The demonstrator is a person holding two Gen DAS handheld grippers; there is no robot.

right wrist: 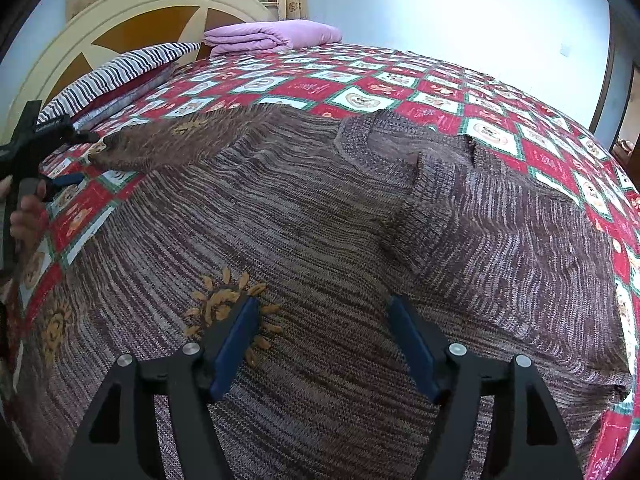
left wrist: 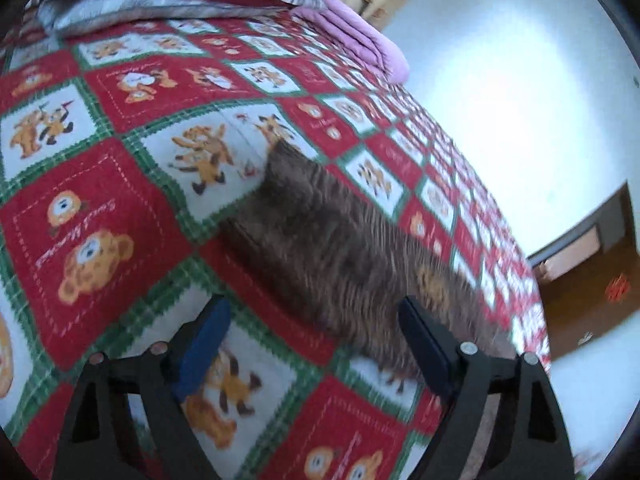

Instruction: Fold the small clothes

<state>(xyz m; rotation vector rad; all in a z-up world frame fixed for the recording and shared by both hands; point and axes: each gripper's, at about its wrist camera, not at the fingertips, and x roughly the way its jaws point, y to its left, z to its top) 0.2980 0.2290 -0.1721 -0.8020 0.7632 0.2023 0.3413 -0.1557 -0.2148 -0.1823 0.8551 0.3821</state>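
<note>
cursive stitched lettering on red squares of bedspread (left wrist: 100, 216) (too blurred to read)

The left wrist view looks down at a slant along its hand-held gripper (left wrist: 316, 344), low and close over the bed's patterned quilt (left wrist: 100, 184), facing a sleeve (left wrist: 320, 240) and the pink blanket (left wrist: 360, 36). The right wrist view sits close above the knitted sweater (right wrist: 320, 208), facing the headboard (right wrist: 132, 16) — both share the sleeve, quilt and pink blanket.

The sweater sleeve (left wrist: 320, 240) is motion-blurred in the left wrist view, its lower end hidden behind the tongs.
</note>
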